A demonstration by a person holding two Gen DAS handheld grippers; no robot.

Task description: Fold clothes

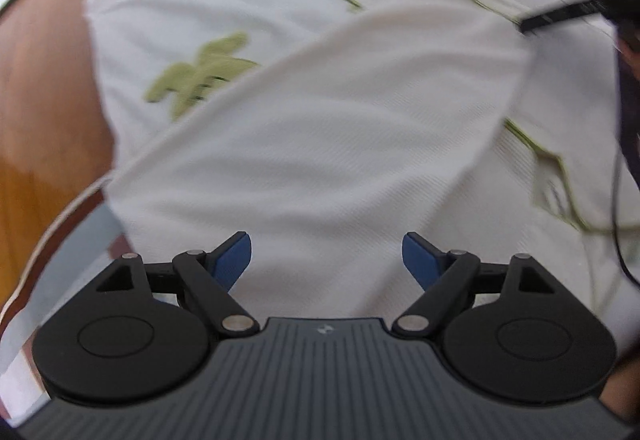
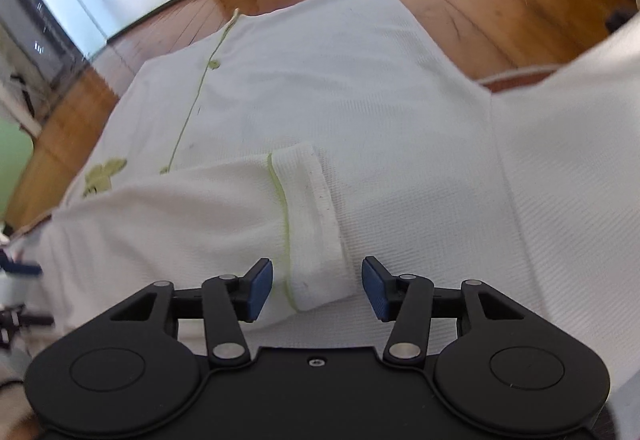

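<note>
A: Near edge, right wrist view. Right gripper (image 2: 317, 288) has its fingers spread, a sleeve cuff (image 2: 316, 228) lying between them, pads not touching it.

B: Left side?

A: Left gripper (image 1: 327, 260) has its fingers spread wide, nothing between them, only cloth below.

B: The garment?

A: White top (image 2: 340, 88), green stitching, flat on the wooden floor (image 2: 480, 0), filling mid-frame in both views. One sleeve is laid across the body, its cuff at lower centre.

B: Progress?

A: Early, I judge. First sleeve looks folded in. The far hem, upper centre, lies unfolded; the other sleeve, right edge, seems still out. Body folds remain.
</note>
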